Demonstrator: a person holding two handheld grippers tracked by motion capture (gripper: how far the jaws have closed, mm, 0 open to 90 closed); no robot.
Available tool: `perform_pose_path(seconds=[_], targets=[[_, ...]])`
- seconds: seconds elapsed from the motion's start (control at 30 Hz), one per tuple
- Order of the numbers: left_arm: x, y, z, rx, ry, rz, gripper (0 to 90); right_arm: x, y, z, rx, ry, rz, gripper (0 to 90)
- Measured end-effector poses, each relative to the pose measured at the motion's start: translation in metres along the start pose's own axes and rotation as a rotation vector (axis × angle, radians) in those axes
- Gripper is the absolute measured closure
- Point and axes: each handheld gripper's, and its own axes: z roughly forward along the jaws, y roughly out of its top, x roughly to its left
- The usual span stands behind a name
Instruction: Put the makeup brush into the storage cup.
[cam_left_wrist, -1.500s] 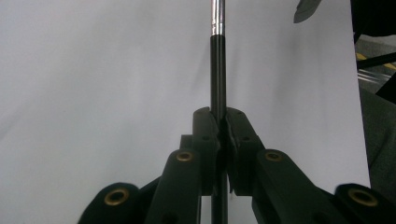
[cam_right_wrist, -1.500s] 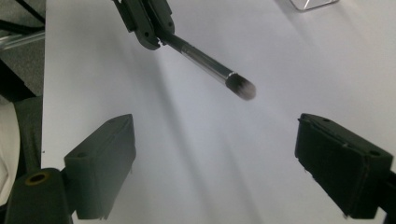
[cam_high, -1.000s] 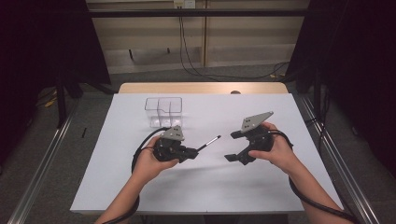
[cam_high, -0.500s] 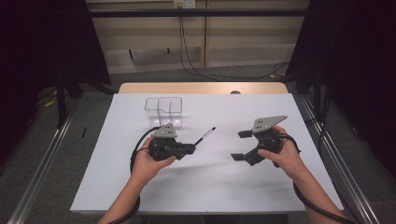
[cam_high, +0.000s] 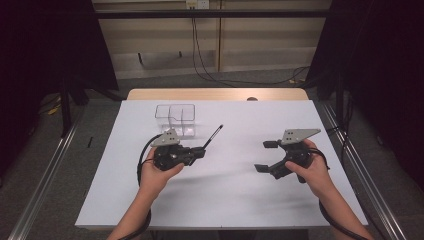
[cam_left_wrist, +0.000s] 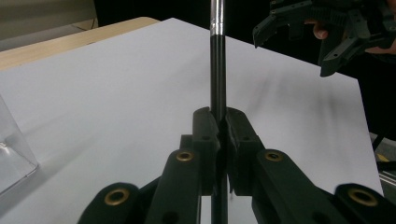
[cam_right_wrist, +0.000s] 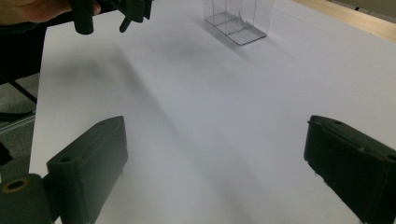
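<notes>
A thin black pen (cam_high: 213, 135) with a silver band (cam_left_wrist: 217, 25) sticks out from my left gripper (cam_high: 199, 151), whose jaws are shut on its shaft (cam_left_wrist: 217, 70). The pen points away to the far right, its tip raised above the white table (cam_high: 235, 200). My right gripper (cam_high: 265, 156) is held over the right half of the table, open, with nothing between its wide-set jaws (cam_right_wrist: 219, 154). In the left gripper view the right gripper (cam_left_wrist: 299, 25) shows at the upper right, clear of the pen's end. The left gripper (cam_right_wrist: 112, 11) appears at the top left of the right gripper view.
A clear plastic box (cam_high: 175, 119) with two compartments stands at the back left of the table, just beyond the left gripper; it also shows as a clear box (cam_right_wrist: 238, 18) in the right gripper view. Cables trail from both grippers toward the person.
My right gripper has drawn away to the right, off the pen's tip. The pen in the left gripper has swung to point further toward the back of the table.
</notes>
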Motion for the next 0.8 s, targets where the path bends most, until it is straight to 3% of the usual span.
perform_pose_path(seconds=[0.37,0.8], targets=[[0.004,-0.002,-0.009,-0.089,0.045,-0.018,83.8,-0.002,-0.010,-0.009,-0.038,-0.023,0.024,6.0],[0.009,-0.003,-0.020,-0.156,0.079,-0.028,83.8,-0.005,-0.019,-0.019,-0.085,-0.044,0.040,6.0]])
